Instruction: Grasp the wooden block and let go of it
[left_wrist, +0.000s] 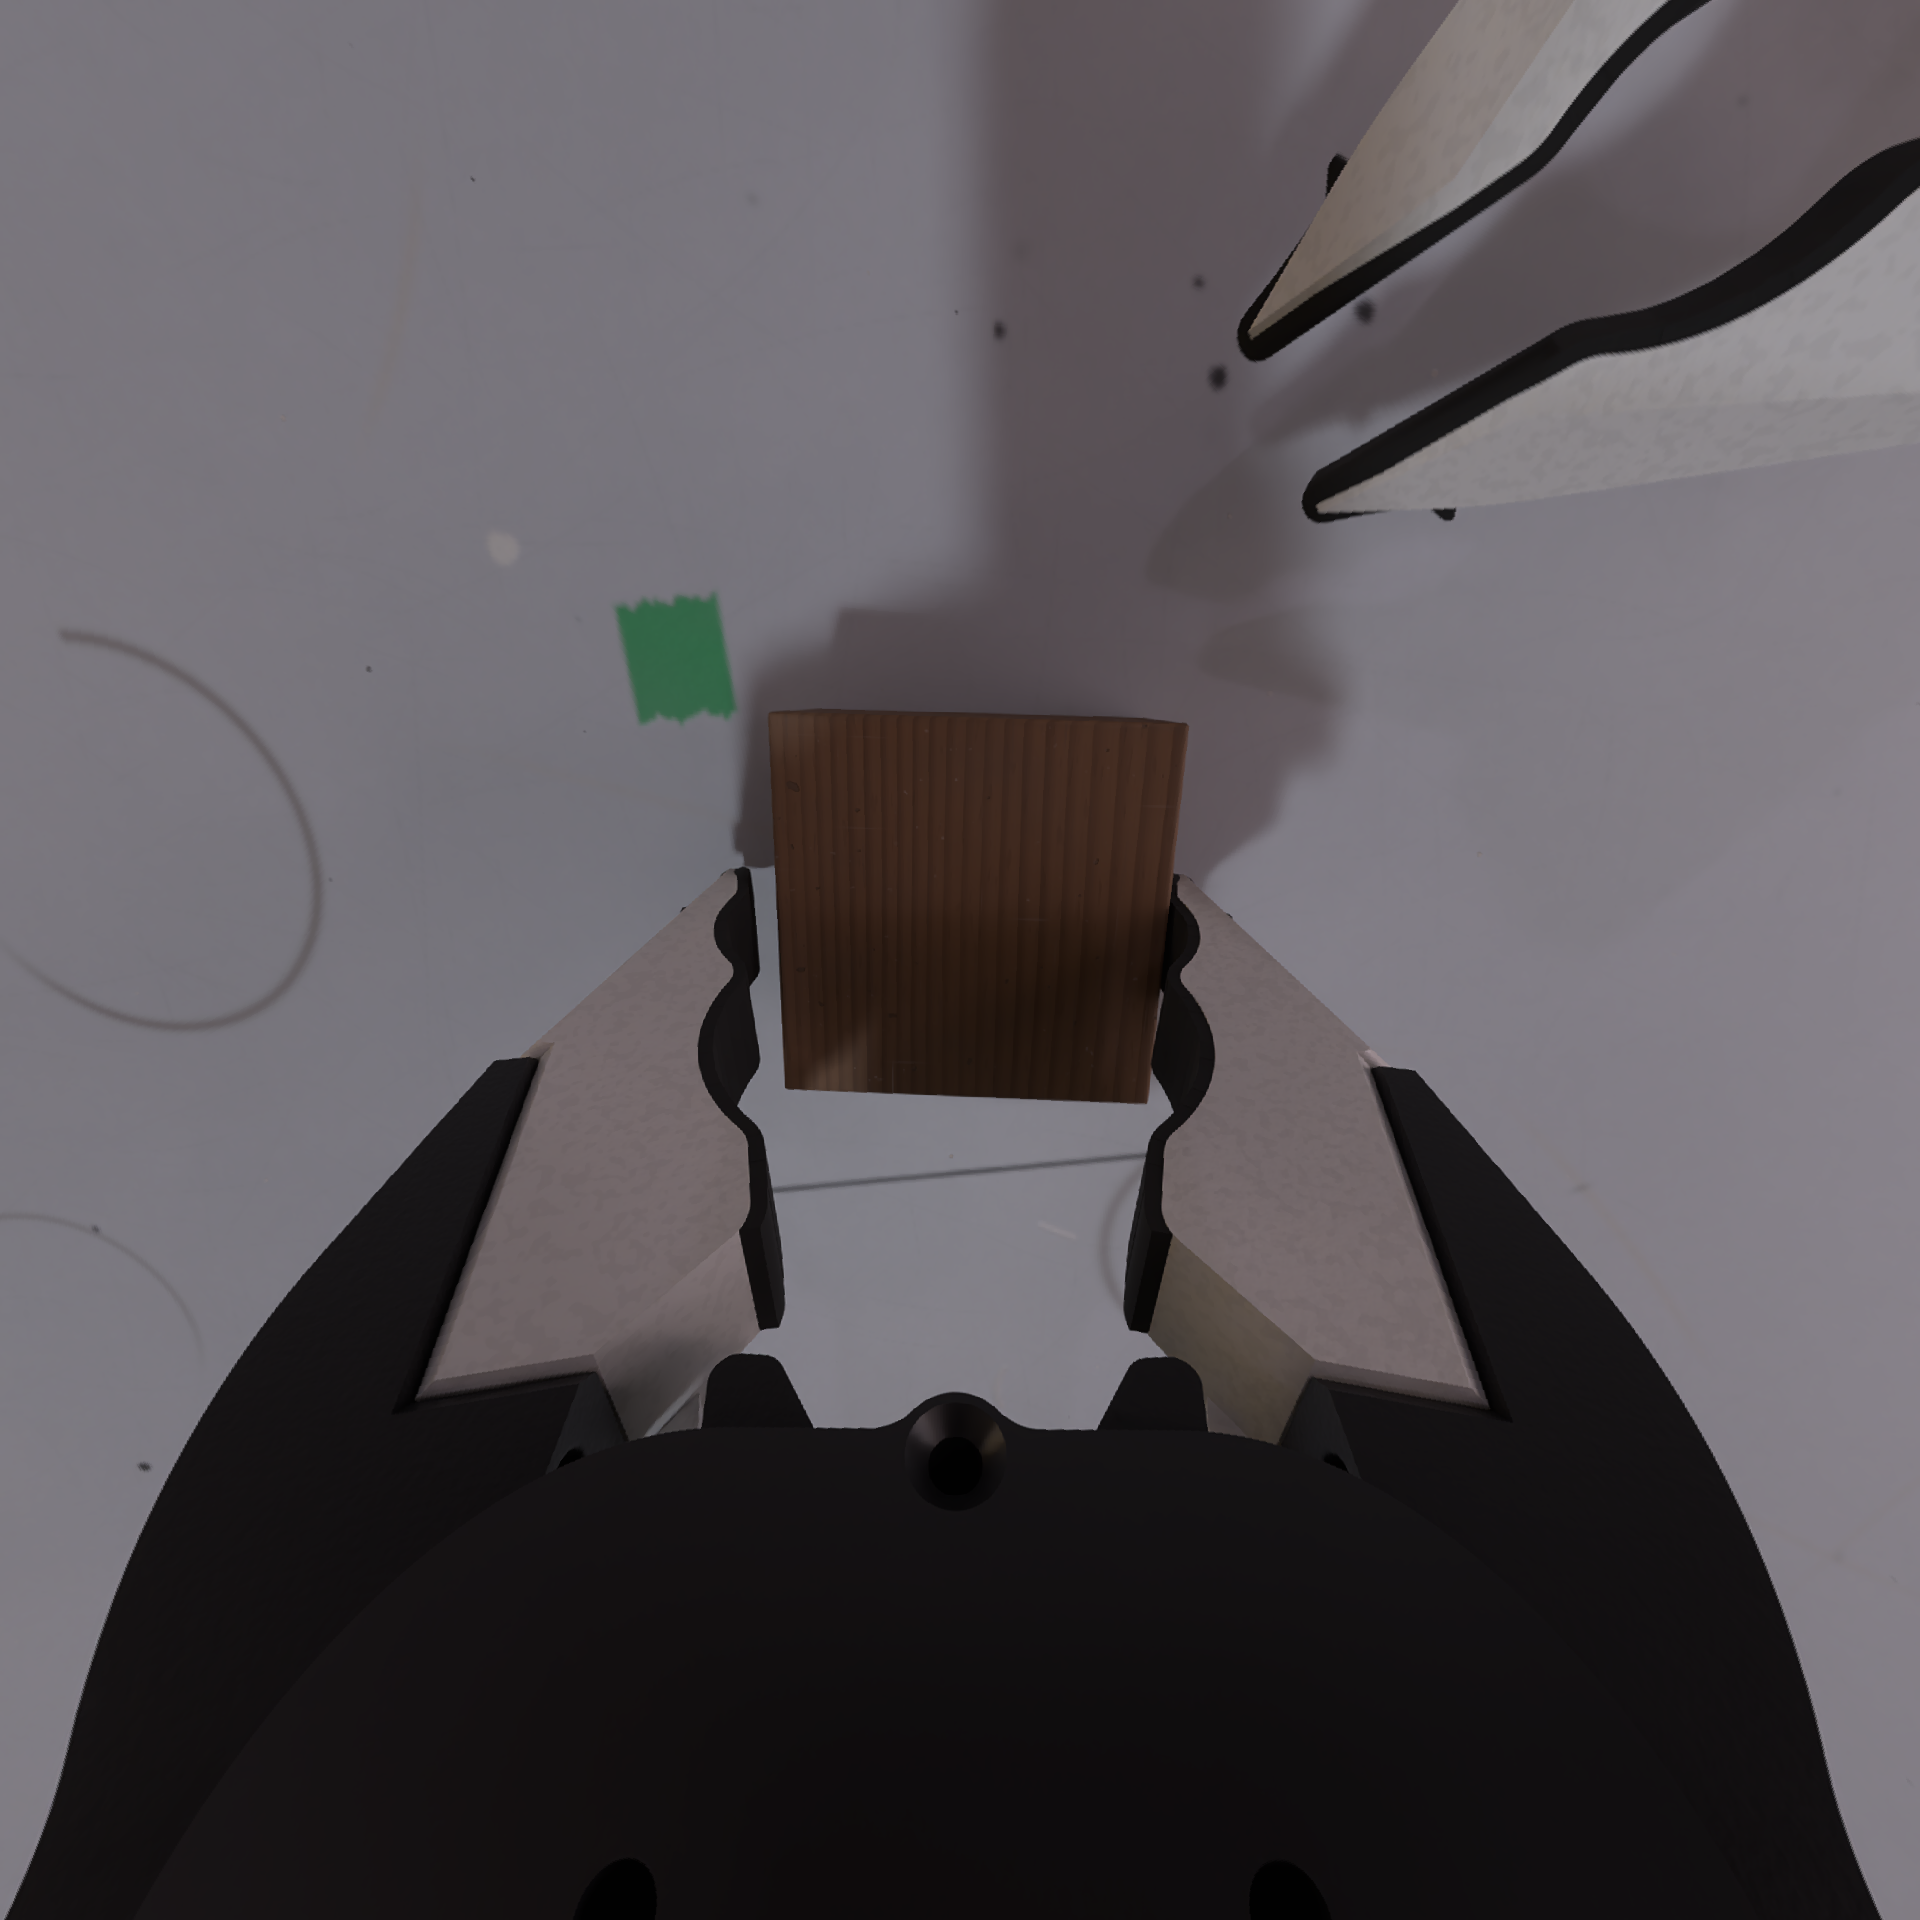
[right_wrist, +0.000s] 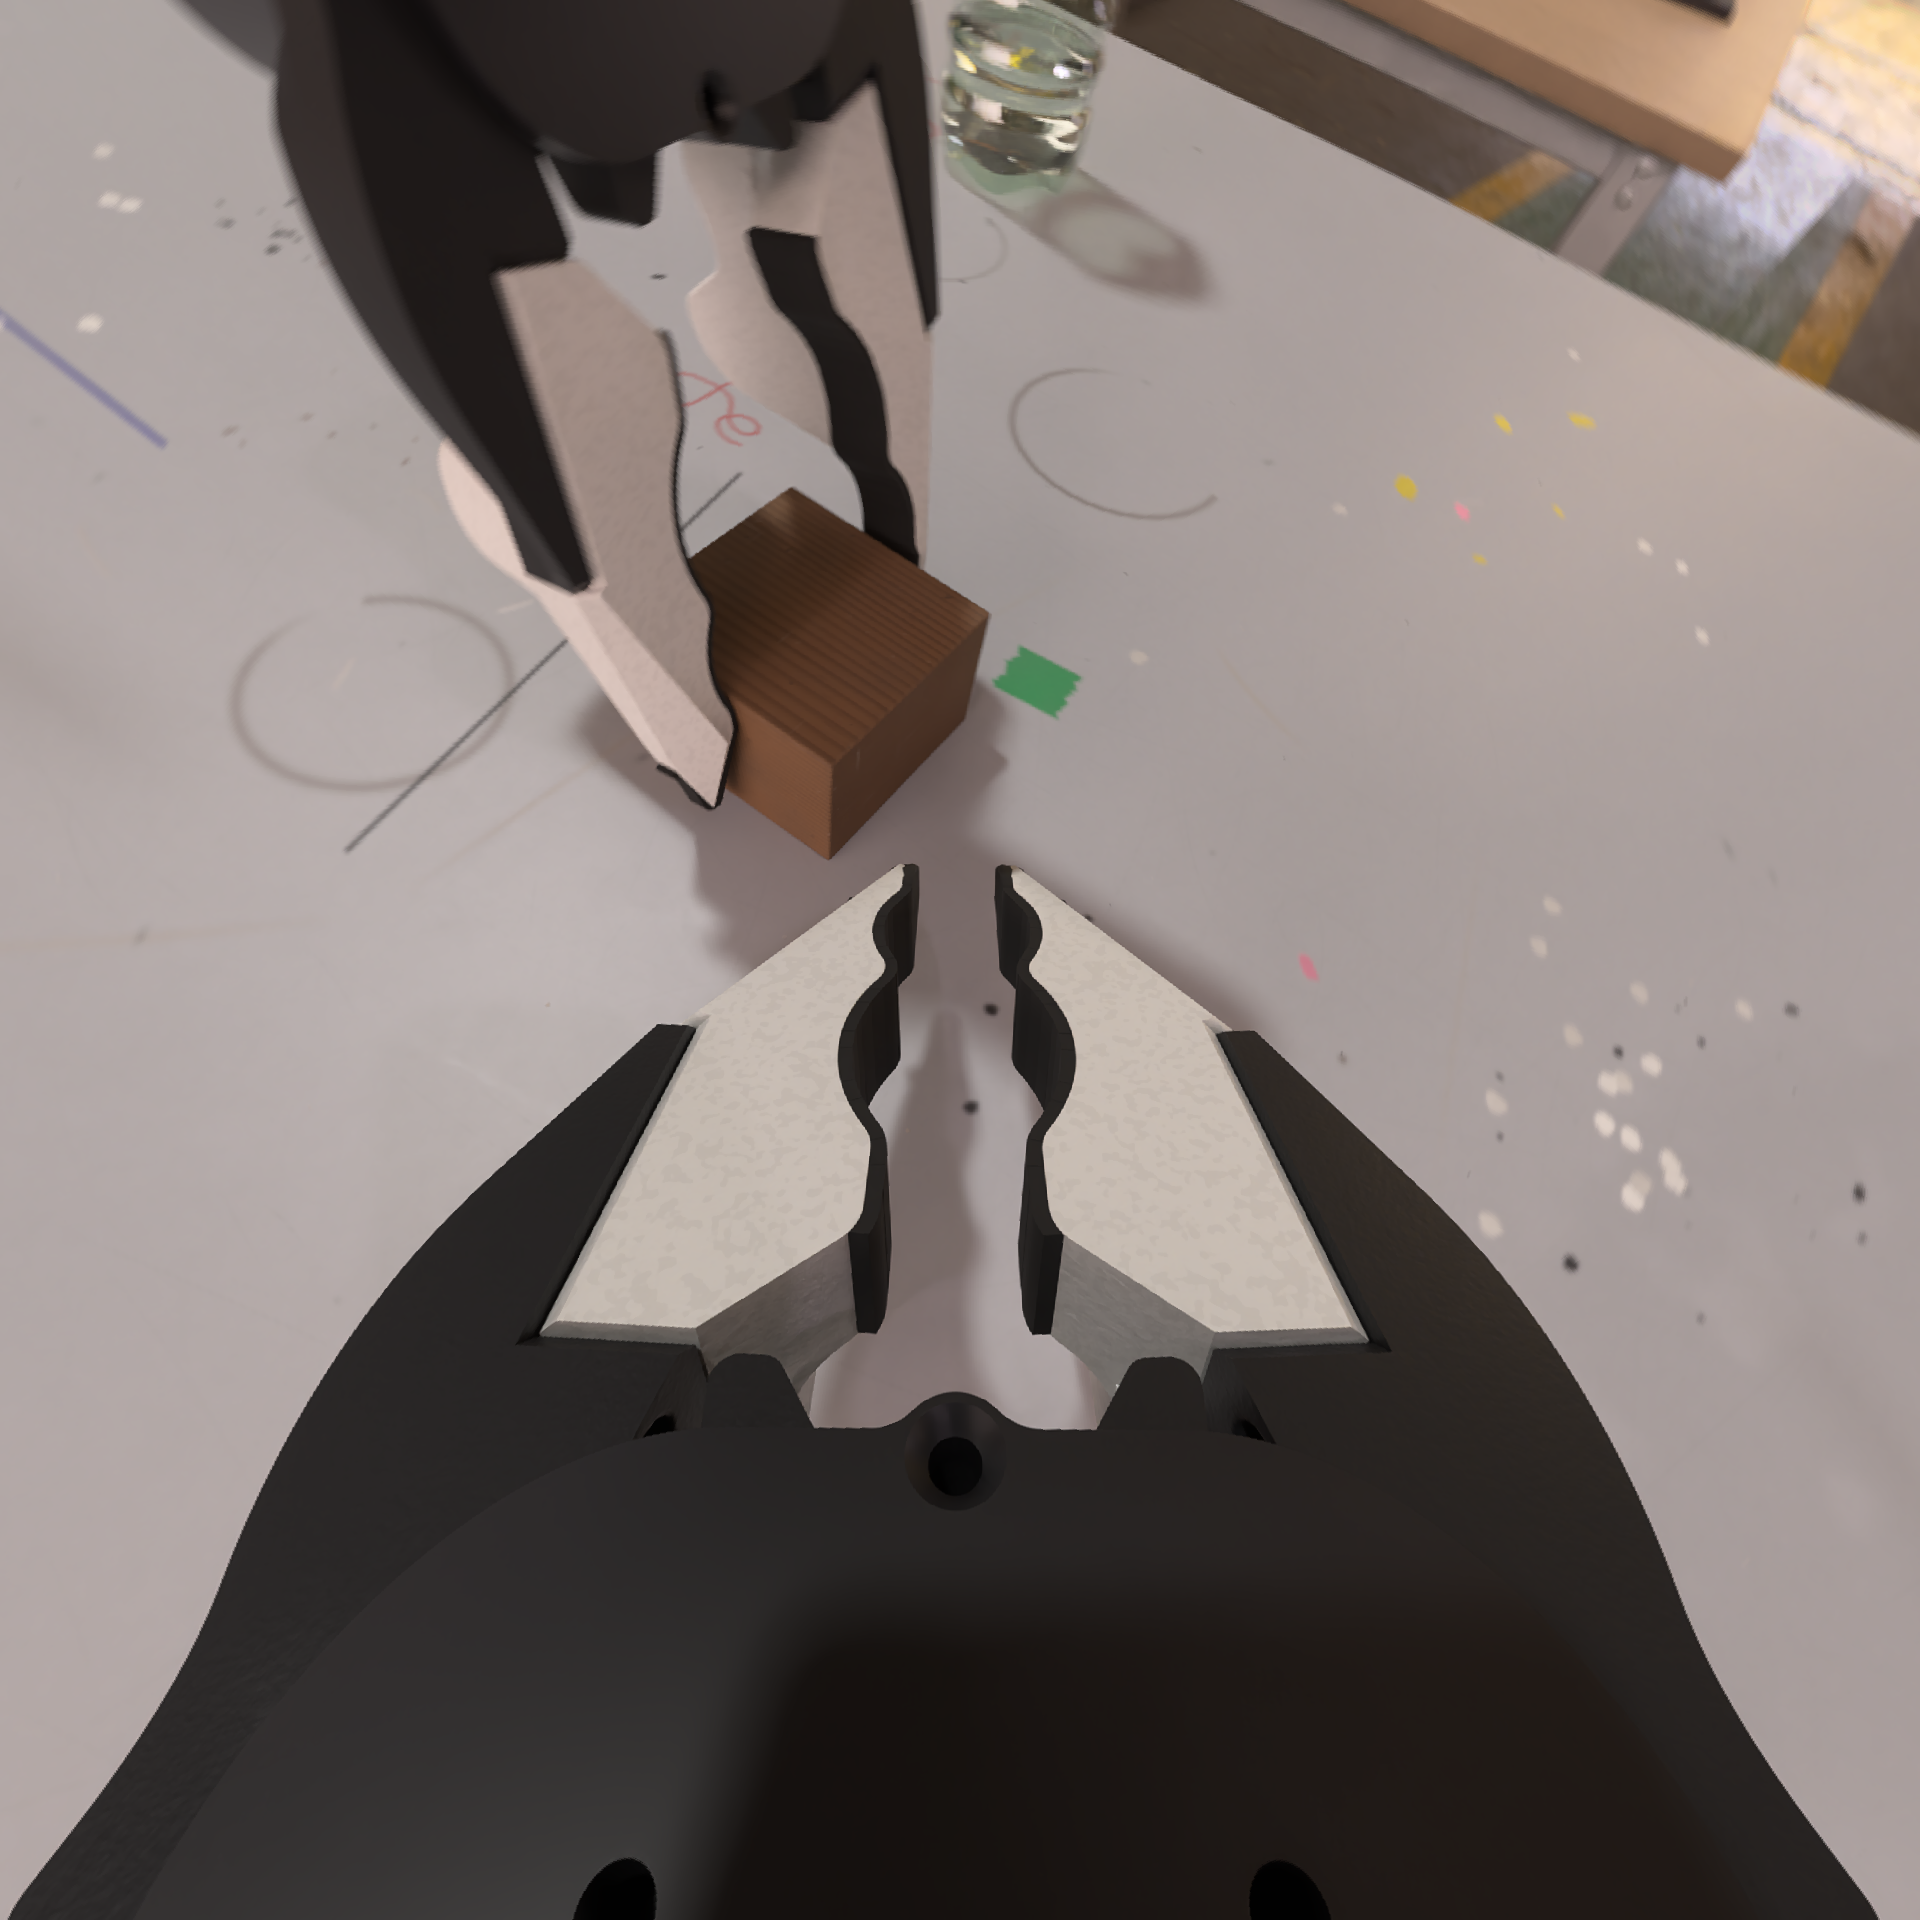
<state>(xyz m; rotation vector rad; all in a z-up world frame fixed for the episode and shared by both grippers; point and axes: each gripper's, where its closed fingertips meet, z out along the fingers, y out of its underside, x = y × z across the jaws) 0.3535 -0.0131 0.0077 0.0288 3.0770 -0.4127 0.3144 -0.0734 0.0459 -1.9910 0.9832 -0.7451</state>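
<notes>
A brown wooden block (left_wrist: 977, 831) rests on the grey table (left_wrist: 312, 364). My left gripper (left_wrist: 961, 883) comes down over it with one finger on each side. The right finger lies against the block, and a thin gap shows at the left finger (left_wrist: 623, 1091), so the jaws are open around it. In the right wrist view the block (right_wrist: 831, 644) sits on the table between the left gripper's (right_wrist: 805, 670) fingers. My right gripper (right_wrist: 956, 873) hovers just short of the block, empty, its jaws only narrowly apart. It also shows in the left wrist view (left_wrist: 1283, 428) at the upper right.
A piece of green tape (right_wrist: 1037, 681) lies on the table just beside the block. A clear glass (right_wrist: 1023, 104) stands farther back. Pencil circles, lines and paint specks mark the table (right_wrist: 1351, 779). Its edge runs along the upper right.
</notes>
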